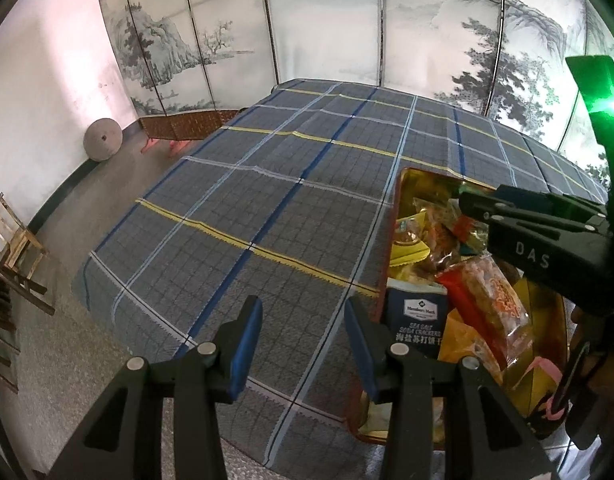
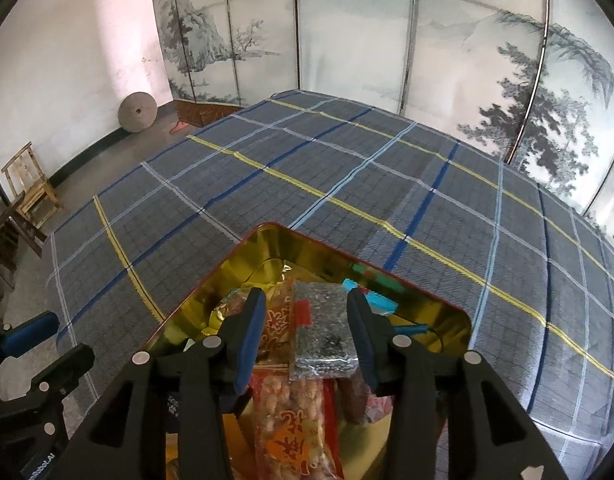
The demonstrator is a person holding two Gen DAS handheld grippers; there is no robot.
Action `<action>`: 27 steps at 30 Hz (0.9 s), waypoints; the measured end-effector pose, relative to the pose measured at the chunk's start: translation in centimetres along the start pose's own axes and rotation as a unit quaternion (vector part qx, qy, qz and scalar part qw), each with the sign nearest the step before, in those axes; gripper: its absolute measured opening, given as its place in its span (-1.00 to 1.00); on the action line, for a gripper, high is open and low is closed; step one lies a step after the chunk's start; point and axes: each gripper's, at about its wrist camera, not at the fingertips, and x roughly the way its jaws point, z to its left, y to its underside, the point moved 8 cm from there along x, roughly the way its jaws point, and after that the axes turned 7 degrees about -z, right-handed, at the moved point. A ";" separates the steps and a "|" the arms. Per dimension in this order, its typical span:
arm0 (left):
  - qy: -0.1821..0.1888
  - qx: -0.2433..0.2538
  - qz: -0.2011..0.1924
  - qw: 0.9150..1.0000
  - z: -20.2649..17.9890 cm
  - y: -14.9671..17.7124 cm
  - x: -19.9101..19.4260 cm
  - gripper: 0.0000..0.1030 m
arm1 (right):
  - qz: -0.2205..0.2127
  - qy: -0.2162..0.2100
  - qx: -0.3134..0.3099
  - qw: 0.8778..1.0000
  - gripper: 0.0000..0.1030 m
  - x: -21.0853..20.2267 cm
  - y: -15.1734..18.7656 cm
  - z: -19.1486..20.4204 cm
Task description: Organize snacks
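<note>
Snack packets fill the view: a long clear packet of orange crisps [image 2: 295, 428] with red print, and a dark speckled packet [image 2: 321, 326] lying across it. Both sit in a gold-lined tin [image 2: 243, 276] with a red rim, alongside a navy cracker bag [image 1: 417, 320] and yellow wrappers. The tin rests on a bench under a grey plaid cloth [image 1: 247, 208]. The right gripper [image 2: 307, 336] hangs over the tin, jaws released, gripping nothing. The left gripper [image 1: 303, 340] hovers just beside the tin's edge, jaws likewise spread. A painted folding screen [image 1: 327, 28] stands behind.
</note>
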 end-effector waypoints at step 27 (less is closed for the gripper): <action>0.039 0.038 -0.041 0.998 -6.8 -0.3 -6.2 -0.16 | -0.075 0.065 0.032 0.995 0.04 -10.7 0.9 -5.3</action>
